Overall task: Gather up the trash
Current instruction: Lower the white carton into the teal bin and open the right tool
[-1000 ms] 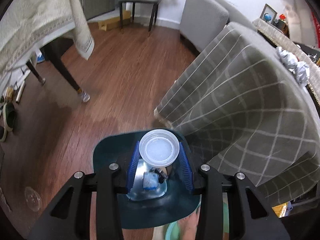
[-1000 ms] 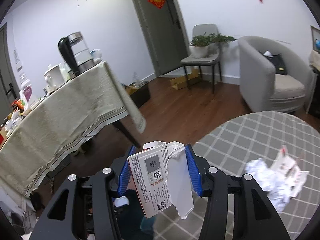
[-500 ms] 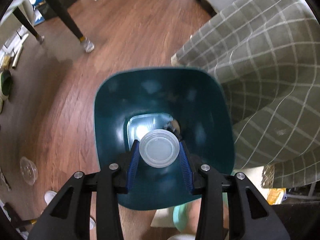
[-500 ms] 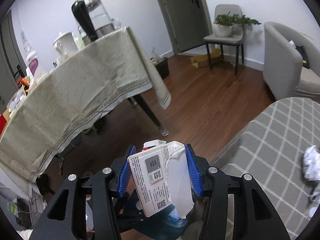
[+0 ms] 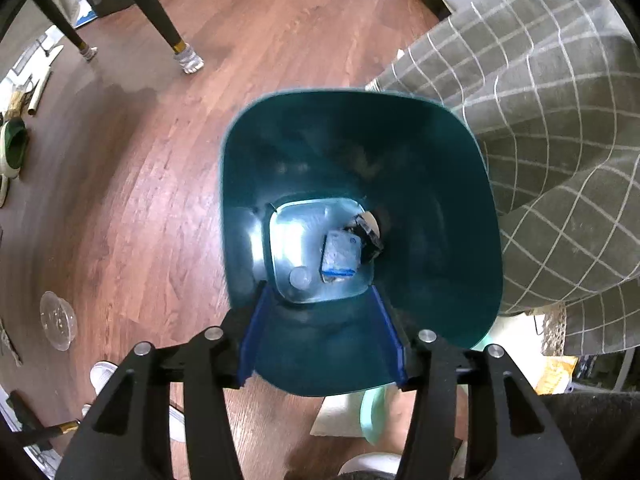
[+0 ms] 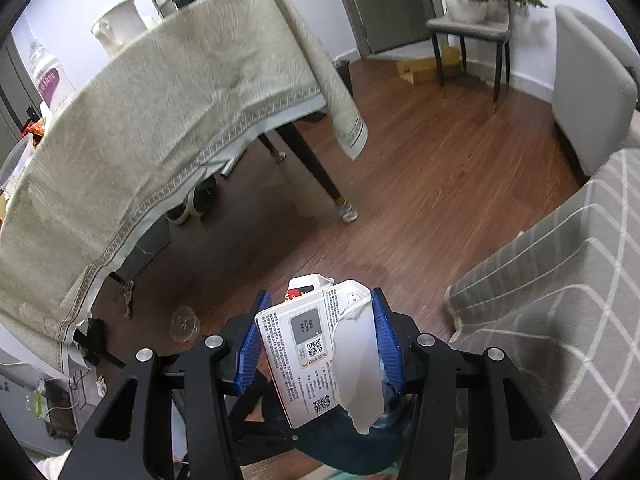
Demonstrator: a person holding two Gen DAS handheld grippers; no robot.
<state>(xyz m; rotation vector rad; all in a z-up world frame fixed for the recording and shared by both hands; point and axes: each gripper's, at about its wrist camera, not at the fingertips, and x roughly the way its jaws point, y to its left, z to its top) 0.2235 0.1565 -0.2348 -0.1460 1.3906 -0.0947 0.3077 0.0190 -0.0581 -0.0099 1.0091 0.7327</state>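
With the left claw (image 5: 322,334) opening and nothing between its blue pads, I keep it centred over the teal bin (image 5: 472,216) until the small white lid (image 5: 301,279) lies settled on the bin floor, beyond the fingertips. My right claw (image 6: 318,344) grips a white card package (image 6: 304,344); I judge the bin sits just beneath it, so I bring it over the rim before releasing.
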